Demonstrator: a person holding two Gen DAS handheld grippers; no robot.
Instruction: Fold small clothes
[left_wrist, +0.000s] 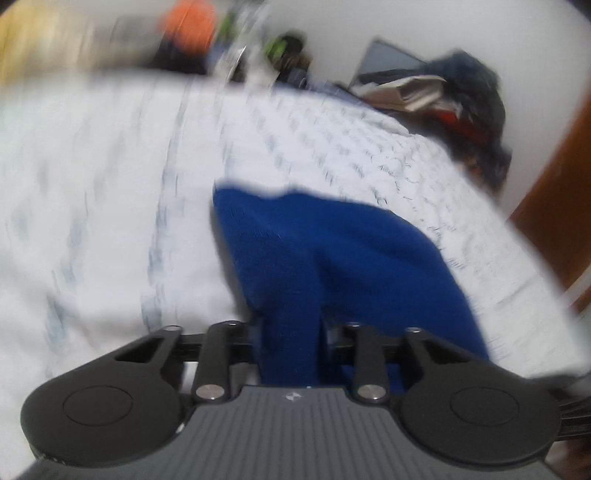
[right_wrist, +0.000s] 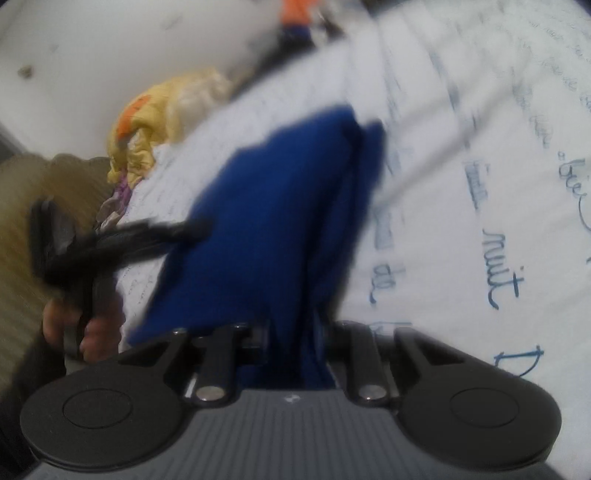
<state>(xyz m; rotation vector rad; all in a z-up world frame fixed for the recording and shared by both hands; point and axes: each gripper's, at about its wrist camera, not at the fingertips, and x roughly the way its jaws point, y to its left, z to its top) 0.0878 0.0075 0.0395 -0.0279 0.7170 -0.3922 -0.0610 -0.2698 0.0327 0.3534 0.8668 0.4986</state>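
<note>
A blue garment (left_wrist: 332, 258) lies on the white bed cover (left_wrist: 110, 166) printed with blue script, and one end rises in a narrow bunch into my left gripper (left_wrist: 291, 328), which is shut on it. In the right wrist view the same blue garment (right_wrist: 266, 221) runs up the bed cover (right_wrist: 480, 166), and its near end is pinched in my right gripper (right_wrist: 295, 332). My left gripper (right_wrist: 192, 225) also shows there at the left, blurred, its tip at the garment's left edge, with a hand (right_wrist: 74, 328) on its handle. Cloth hides the fingertips of both grippers.
A crumpled yellow and orange cloth (right_wrist: 155, 122) sits at the bed's edge. At the far right corner lies a dark heap of clothes (left_wrist: 476, 96) with papers and a flat dark screen (left_wrist: 391, 59). An orange object (left_wrist: 188, 22) stands beyond the bed. Brown woodwork (left_wrist: 561, 206) borders the right.
</note>
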